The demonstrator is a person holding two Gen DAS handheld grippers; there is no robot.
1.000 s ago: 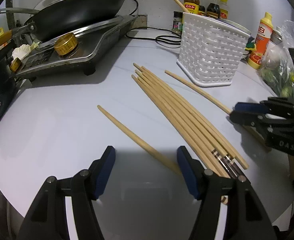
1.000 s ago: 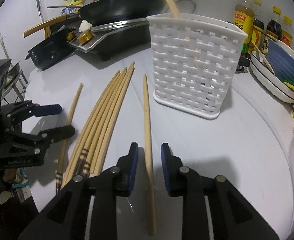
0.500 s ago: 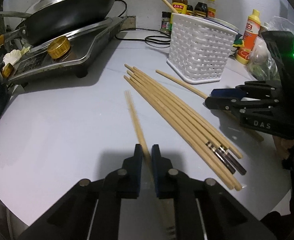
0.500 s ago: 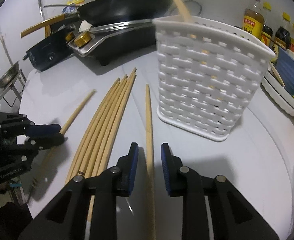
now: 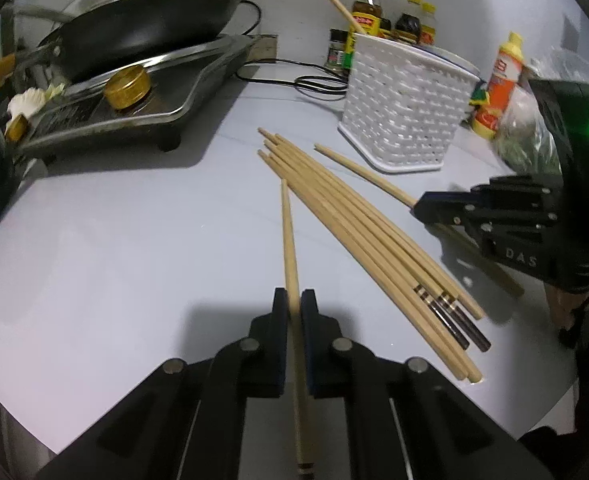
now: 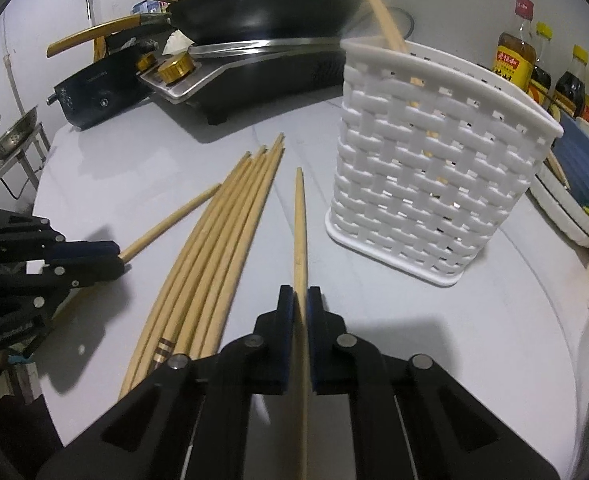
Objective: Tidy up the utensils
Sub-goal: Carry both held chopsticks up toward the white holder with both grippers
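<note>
While both tools are clamping wood, the scene is reading like this, near to far:

Left tool (image 5: 293,312): it is pinching one chopstick (image 5: 290,248) between its blue pads, jaws drawn in tight on the shaft; the stick is running forward out of the jaws, and its tip is ending just beside the loose bundle.

Right tool (image 6: 301,306): it is gripping a second chopstick (image 6: 300,224) the same way, jaws closed on it, and the tip is pointing toward the gap between the bundle and the basket.

Held sticks: whether either is lifting clear of the tabletop (image 5: 134,248) I cannot tell.

Loose bundle (image 5: 358,232): a sheaf of chopsticks is lying flat on the tabletop between the two tools, side by side and touching, dark banded ends nearest the left camera, tips fanning toward the stove.

Basket (image 6: 434,184): the white woven holder is standing upright beyond the bundle, near the right tool's stick but apart from it.

Stick in basket (image 6: 380,12): one chopstick is leaning out over the rim.

Stove (image 5: 134,96): it is sitting at the far left of the tabletop, carrying a lidded black wok (image 5: 142,16).

Bottles (image 5: 394,20): sauce bottles are crowding the wall behind the basket.
</note>
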